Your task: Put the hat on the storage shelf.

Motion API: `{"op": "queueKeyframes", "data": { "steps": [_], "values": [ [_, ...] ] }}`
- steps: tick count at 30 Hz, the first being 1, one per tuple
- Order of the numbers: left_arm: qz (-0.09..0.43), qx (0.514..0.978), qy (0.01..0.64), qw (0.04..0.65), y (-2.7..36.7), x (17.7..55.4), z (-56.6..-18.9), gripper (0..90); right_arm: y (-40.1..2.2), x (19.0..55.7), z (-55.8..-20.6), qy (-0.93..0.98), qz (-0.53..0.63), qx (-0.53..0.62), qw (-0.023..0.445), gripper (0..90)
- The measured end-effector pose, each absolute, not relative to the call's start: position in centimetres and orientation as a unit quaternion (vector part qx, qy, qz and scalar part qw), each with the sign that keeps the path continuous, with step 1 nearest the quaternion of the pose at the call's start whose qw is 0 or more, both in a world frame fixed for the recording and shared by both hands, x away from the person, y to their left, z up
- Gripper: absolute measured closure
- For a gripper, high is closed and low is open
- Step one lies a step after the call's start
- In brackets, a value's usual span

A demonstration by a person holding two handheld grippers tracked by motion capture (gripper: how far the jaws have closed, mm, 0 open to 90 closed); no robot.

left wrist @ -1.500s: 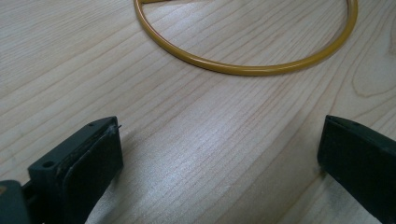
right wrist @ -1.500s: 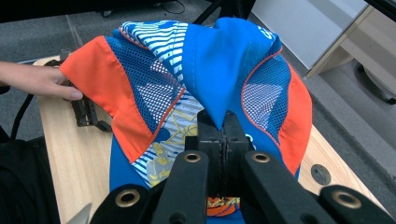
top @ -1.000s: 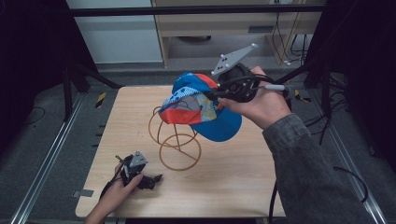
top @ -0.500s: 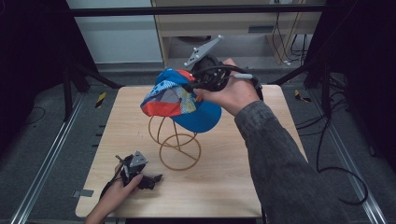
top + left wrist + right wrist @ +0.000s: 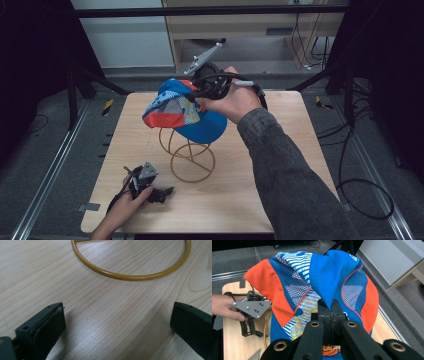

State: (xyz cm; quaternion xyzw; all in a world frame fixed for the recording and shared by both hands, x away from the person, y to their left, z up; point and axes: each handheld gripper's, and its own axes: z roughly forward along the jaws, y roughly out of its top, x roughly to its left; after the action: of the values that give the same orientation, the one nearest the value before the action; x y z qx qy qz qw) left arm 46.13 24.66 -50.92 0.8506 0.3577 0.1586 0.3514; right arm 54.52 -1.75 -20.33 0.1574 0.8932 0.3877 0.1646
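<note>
The upper part of the wire stand (image 5: 192, 159) is hidden behind the cap (image 5: 185, 112), so whether the cap touches the stand cannot be told. In the left gripper view, only an arc of the stand's gold base ring (image 5: 130, 275) is seen, cut off at the top edge.

The cap, blue with orange and mesh panels, is held in the air directly above the stand. A fold of its blue fabric is pinched between the clenched jaws of the right gripper (image 5: 331, 312). The right forearm is stretched from the near right of the stand across the table (image 5: 280, 210), the hand raised above the stand's top.

The left gripper (image 5: 167, 191) is rested on the table near and to the left of the stand, its jaws spread wide with nothing between them.
</note>
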Motion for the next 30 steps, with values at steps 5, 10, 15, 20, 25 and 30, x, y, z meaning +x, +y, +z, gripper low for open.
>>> {"op": "queueKeyframes", "data": {
  "steps": [5, 10, 15, 20, 25, 30],
  "values": [
    [0.158, 0.851, 0.358, 0.350, 24.7, 46.1, -50.9, 0.0, -1.1, 54.8, -20.7, 0.895, 0.386, 0.155, 0.160, 89.8],
    [0.159, 0.851, 0.358, 0.351, 24.7, 46.1, -50.9, 0.0, 0.2, 55.0, -21.2, 0.899, 0.381, 0.150, 0.155, 89.8],
    [0.158, 0.851, 0.358, 0.351, 24.7, 46.1, -50.9, 0.0, 1.2, 55.2, -21.8, 0.907, 0.365, 0.147, 0.152, 89.6],
    [0.158, 0.851, 0.358, 0.350, 24.7, 46.1, -50.9, 0.0, 1.7, 55.6, -22.4, 0.909, 0.360, 0.149, 0.147, 89.6],
    [0.159, 0.851, 0.358, 0.351, 24.7, 46.1, -50.9, 0.0, 2.1, 55.6, -22.8, 0.910, 0.360, 0.147, 0.143, 89.6],
    [0.158, 0.851, 0.357, 0.351, 24.7, 46.1, -50.9, 0.0, 2.1, 55.5, -23.1, 0.913, 0.355, 0.145, 0.141, 89.2]
  ]
}}
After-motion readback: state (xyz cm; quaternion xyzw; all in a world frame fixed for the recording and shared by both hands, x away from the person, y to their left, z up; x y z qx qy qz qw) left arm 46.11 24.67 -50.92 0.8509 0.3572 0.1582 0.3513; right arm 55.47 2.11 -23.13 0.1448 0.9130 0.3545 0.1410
